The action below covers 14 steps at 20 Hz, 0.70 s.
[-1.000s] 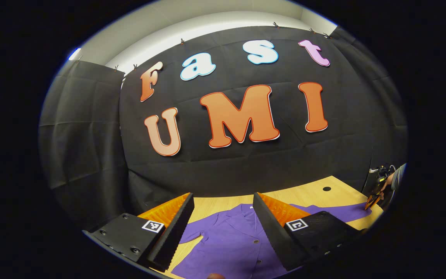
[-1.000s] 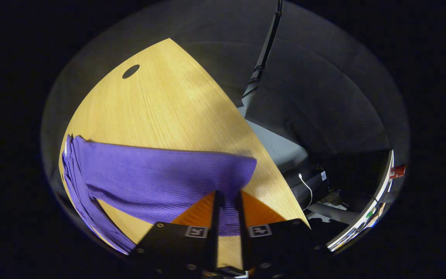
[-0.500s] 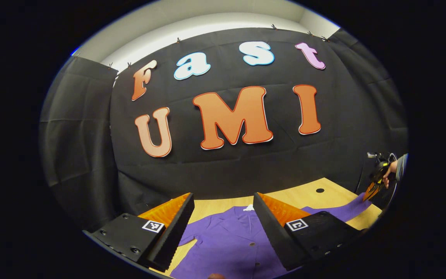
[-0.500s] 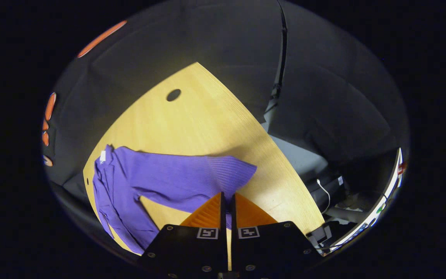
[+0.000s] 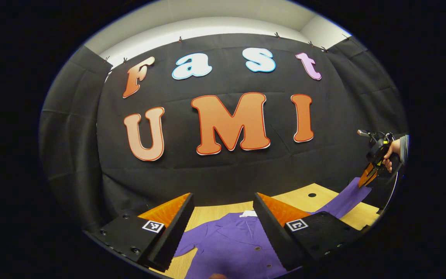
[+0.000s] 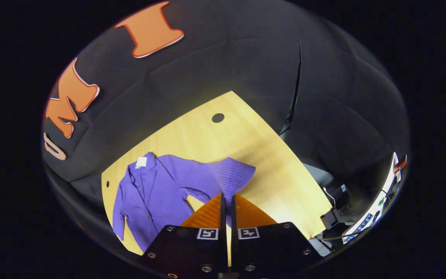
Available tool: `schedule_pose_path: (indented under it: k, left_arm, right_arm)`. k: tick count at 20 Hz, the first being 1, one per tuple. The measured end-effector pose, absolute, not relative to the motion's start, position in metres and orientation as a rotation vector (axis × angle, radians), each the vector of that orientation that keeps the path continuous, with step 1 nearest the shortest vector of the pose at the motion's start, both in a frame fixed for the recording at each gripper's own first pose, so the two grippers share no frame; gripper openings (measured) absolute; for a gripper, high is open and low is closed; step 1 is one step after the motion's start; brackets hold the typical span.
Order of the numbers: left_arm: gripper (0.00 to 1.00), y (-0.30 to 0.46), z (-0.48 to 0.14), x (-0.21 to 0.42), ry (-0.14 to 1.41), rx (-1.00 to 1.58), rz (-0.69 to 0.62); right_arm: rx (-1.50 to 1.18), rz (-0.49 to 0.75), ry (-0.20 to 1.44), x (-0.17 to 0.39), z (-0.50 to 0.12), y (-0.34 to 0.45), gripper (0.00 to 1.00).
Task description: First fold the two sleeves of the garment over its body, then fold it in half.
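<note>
A purple buttoned garment [image 6: 151, 190] lies front up on the wooden table [image 6: 223, 135], its collar with a white tag toward the booth wall. My right gripper [image 6: 227, 197] is shut on the cuff of one sleeve [image 6: 230, 176] and holds it lifted off the table. In the left gripper view that same sleeve [image 5: 345, 199] rises at the far right to the right gripper [image 5: 367, 179], held by a hand [image 5: 391, 153]. My left gripper [image 5: 223, 201] hovers open above the garment's body [image 5: 230, 244], nothing between its fingers.
A round cable hole [image 6: 218, 117] sits in the table near its far corner. The black booth wall [image 5: 223, 166] stands just behind the table. Past the table's right edge lie cables and equipment [image 6: 362, 217] on the floor.
My right gripper has risen with the sleeve cuff, pulling the sleeve up off the table and showing more of the garment below. The left gripper has stayed open and drifted back slightly.
</note>
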<state>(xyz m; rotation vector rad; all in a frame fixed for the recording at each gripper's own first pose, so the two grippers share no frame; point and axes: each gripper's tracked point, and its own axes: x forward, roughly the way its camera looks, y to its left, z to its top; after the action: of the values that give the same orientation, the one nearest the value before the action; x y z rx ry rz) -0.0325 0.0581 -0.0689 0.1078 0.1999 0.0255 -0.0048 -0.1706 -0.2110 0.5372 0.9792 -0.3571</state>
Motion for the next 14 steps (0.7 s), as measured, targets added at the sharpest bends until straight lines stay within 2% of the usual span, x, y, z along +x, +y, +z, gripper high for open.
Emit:
schedule_pose_path:
  k: [8, 14]
  left_arm:
    - [0.98, 0.114, -0.085, -0.031, 0.223, 0.054, 0.014]
    - [0.98, 0.160, -0.096, -0.032, 0.256, 0.058, 0.060]
  right_arm:
    - [0.485, -0.286, 0.908, 0.030, -0.160, -0.092, 0.04]
    - [0.418, -0.125, 0.931, 0.079, -0.162, 0.005, 0.04]
